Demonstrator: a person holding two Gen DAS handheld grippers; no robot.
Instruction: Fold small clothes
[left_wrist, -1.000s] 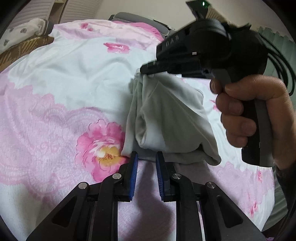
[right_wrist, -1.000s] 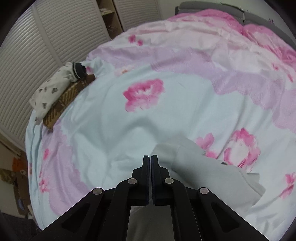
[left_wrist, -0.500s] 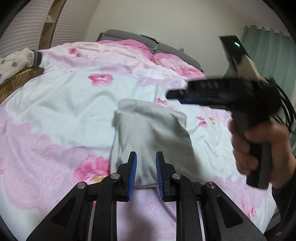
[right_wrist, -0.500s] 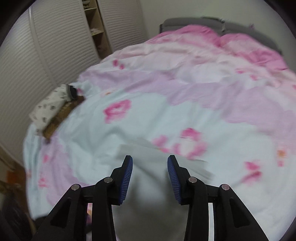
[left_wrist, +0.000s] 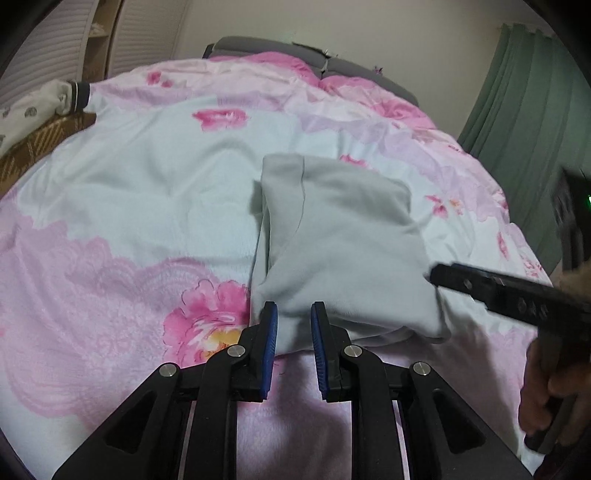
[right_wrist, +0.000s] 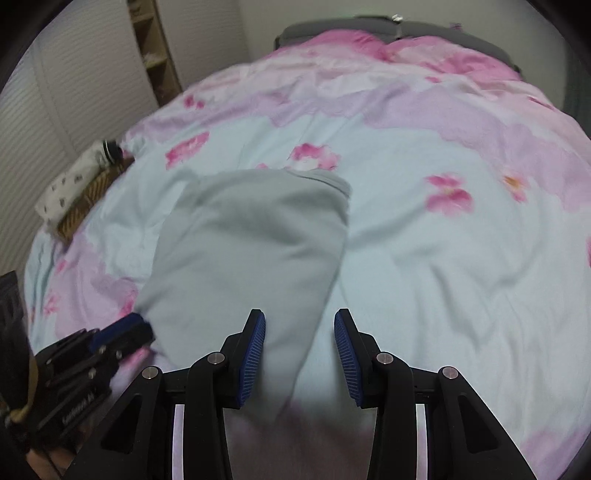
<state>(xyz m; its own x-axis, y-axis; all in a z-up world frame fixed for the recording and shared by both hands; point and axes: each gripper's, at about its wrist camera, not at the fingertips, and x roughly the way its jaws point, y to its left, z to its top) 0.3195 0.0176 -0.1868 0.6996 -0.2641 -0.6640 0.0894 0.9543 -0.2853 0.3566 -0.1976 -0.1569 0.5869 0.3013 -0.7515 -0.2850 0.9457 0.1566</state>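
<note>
A folded grey garment lies on a pink floral bedspread.
Left wrist view: garment (left_wrist: 343, 240) at frame centre; left gripper (left_wrist: 293, 332) narrowly parted, holding nothing, at its near edge. Right wrist view: right gripper (right_wrist: 300, 347) parted wider, empty, over the garment's (right_wrist: 251, 243) near end.

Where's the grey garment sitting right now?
The folded grey garment lies on the floral bedspread just ahead of both grippers: centre in the left wrist view, left of centre in the right wrist view, its near edge by the left gripper.
</note>
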